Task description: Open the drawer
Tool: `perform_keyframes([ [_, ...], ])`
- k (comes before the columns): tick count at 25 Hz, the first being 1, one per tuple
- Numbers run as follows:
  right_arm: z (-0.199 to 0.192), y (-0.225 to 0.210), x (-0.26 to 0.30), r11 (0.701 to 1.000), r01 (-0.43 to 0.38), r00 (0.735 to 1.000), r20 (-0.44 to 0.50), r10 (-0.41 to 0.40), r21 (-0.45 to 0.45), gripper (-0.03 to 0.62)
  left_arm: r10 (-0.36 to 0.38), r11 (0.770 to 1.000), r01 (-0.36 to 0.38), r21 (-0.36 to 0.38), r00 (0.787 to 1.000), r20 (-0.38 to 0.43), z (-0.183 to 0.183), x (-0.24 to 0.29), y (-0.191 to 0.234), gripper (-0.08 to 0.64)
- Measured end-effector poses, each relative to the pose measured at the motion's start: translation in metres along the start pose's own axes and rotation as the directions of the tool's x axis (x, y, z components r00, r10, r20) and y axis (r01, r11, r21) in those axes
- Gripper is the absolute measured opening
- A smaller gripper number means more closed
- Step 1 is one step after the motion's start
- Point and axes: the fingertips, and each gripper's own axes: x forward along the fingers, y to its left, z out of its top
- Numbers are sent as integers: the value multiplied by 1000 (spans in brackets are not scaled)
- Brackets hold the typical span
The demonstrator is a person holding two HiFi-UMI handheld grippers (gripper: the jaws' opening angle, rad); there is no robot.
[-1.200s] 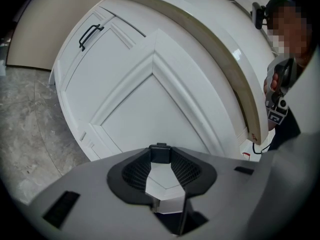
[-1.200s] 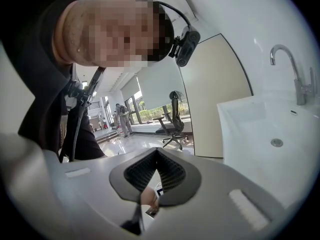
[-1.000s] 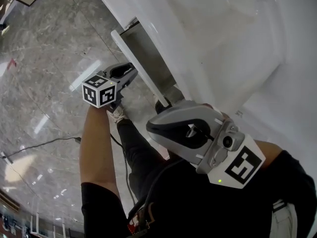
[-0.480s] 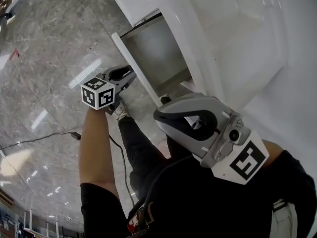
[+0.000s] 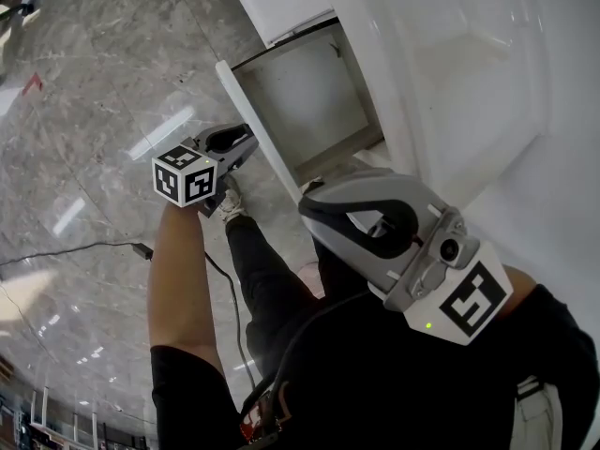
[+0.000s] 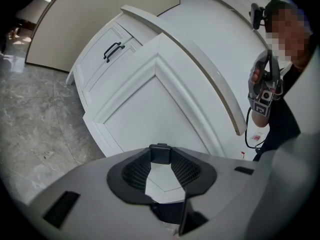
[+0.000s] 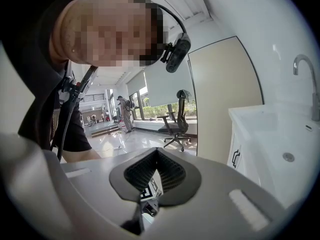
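Between the left tongs [image 5: 249, 144], seemingly, sits the drawer front [image 5: 246, 109].

The drawer [image 5: 305, 97] came further out of the white cabinet [image 5: 281, 3]. One second before, only a narrow grey strip of its inside showed behind the drawer front [image 5: 255, 129]. Half a second later the strip was wider, and at the end a broad part of the bottom lay open to the head view. The cabinet moved away from the left gripper [image 5: 246, 143], toward the upper right of the picture, so the gap between them grew. The right gripper [image 5: 314, 204] drifted a little to the right, and its marker cube [image 5: 467, 300] went with it.
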Motion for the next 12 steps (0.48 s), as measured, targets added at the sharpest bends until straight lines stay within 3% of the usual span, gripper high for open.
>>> perform_keyframes([
  [12, 7, 26, 27, 999, -38, 999, -19, 37, -26, -2, 4, 1000, -4, -2, 1000, 19, -4, -20, -1, 124],
])
